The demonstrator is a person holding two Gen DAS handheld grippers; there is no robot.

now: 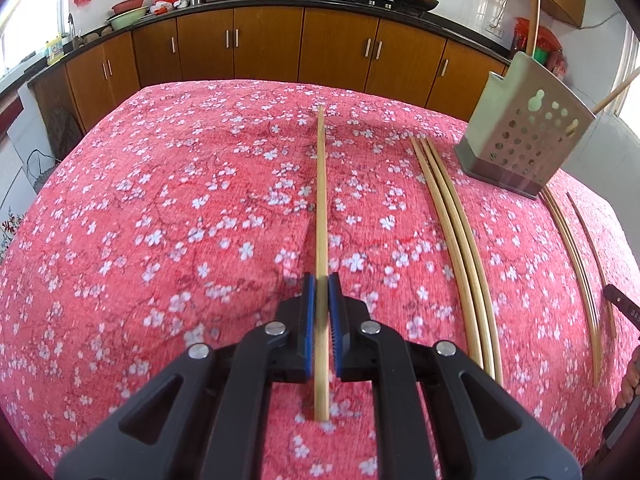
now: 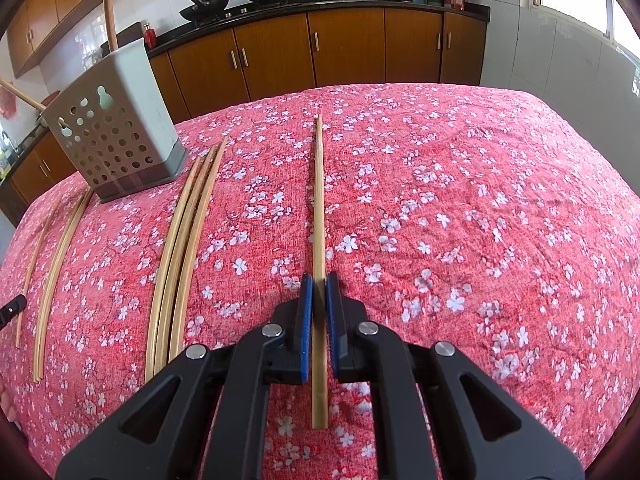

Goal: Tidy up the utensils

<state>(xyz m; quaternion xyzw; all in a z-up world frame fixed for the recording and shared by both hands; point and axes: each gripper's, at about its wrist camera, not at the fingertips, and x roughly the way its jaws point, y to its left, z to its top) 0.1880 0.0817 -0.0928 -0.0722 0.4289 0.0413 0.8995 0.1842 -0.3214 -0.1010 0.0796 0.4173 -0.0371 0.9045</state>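
The left gripper (image 1: 320, 280) is clamped on a chopstick (image 1: 321, 200); its long axis runs straight toward 12 o'clock over the cloth (image 1: 160, 220), the butt end trailing back between the fingers toward 6. The right gripper (image 2: 319, 278) is likewise clamped on a second chopstick (image 2: 319, 200), also pointing to 12.

In the left view, three sticks (image 1: 452, 220) lie side by side at 2 o'clock, tips toward the holder (image 1: 524, 136), which stands at 1 to 2 o'clock with sticks rising from its top. More sticks (image 1: 576, 260) lie at 3 o'clock beyond it.

In the right view the holder (image 2: 116, 136) is at 10 o'clock, the trio (image 2: 180, 248) at 9 to 10, the rest (image 2: 56, 264) at 9. Nothing lies across either held stick's line
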